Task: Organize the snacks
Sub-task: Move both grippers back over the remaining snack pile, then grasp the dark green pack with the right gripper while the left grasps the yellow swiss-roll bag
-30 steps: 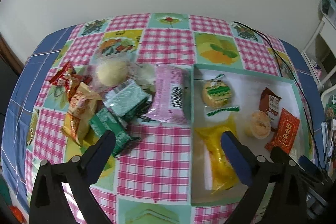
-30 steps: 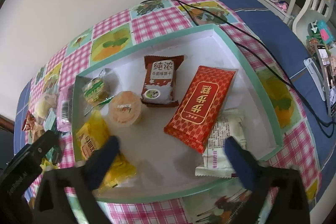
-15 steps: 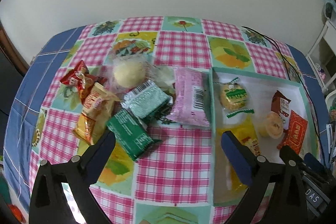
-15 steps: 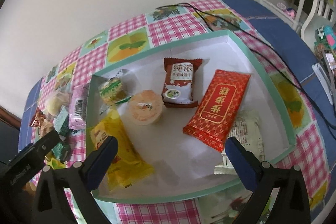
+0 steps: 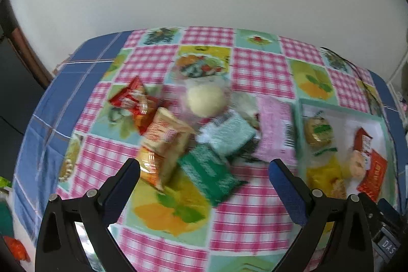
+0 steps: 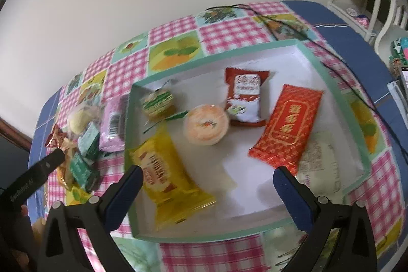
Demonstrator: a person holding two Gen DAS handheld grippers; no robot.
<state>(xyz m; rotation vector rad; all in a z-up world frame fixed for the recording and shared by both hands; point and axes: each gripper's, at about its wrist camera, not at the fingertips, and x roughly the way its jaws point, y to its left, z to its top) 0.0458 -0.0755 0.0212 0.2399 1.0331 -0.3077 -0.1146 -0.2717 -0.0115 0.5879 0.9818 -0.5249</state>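
Fingers first: on your left gripper (image 5: 204, 171) they're spread wide with nothing between them, hanging over the loose heap of snacks out on the table (image 5: 239, 221). Right under that gap lies the dark green packet (image 5: 210, 176), with the orange packet (image 5: 163, 147) leaning just beside your left-hand finger (image 5: 122, 185). Everything's overlapping here: the pale green packet (image 5: 228, 135) sits across the dark green one, and the pink packet (image 5: 276, 129) is pressed to the box's left wall. Come down carelessly and you could pinch two wrappers at once, or nudge the orange one toward the table's near edge. The view is smeared, so slow down before closing.

Over to the right wrist view: your right gripper (image 6: 205, 181) has its fingers equally wide and unloaded, poised above the near side of the box (image 6: 334, 91). The yellow packet (image 6: 165, 175) lies against the box's left wall by your left-hand finger (image 6: 127, 191); the red packet (image 6: 287, 128) overlaps the white packet (image 6: 321, 165) in the near right corner. Drop low and a finger could catch the near rim and shove the box.
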